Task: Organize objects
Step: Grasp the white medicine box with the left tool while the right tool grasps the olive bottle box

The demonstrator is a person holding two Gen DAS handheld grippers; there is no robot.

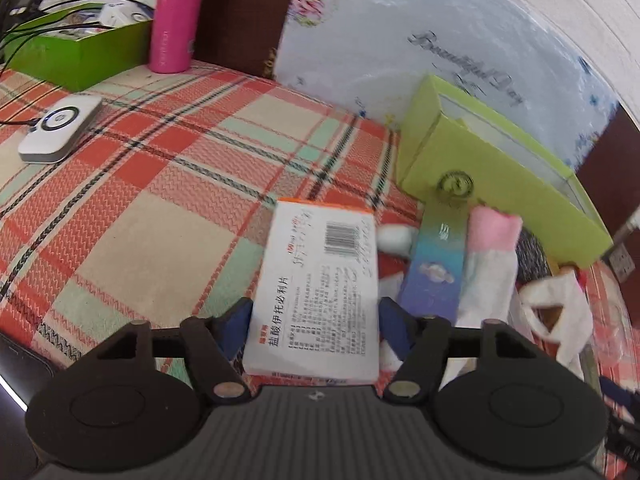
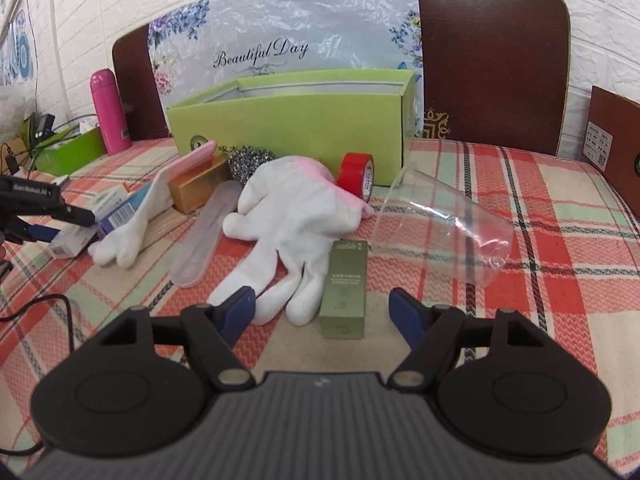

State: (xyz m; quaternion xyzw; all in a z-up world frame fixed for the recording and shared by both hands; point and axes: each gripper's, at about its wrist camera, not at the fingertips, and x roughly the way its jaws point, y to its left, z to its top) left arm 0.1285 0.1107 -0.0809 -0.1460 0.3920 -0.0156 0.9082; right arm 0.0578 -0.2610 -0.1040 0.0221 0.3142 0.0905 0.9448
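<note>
Carrying a pill box toward the green box while the right gripper waits over the clutter.

The left gripper [image 1: 314, 320] pinches the white pill box [image 1: 320, 280] by its long sides, lifted above the plaid cloth [image 1: 140, 184]; I judge the aim is the open green box [image 1: 480, 168] at the cloth's back edge, so keep the grip firm and level, clear the near wall, and only then let go. Between them lie a blue carton [image 1: 436, 264] and a rolled glove [image 1: 490, 256], so pass above these. Mid-cloth, a white glove [image 2: 288, 216] sprawls beside an olive carton [image 2: 344, 288]. The right gripper [image 2: 322, 308] hovers with jaws spread, holding nothing, the olive carton between its tips. A red tape roll [image 2: 356, 174] touches the green box; a clear bag [image 2: 448, 224] lies toward the right edge.
</note>
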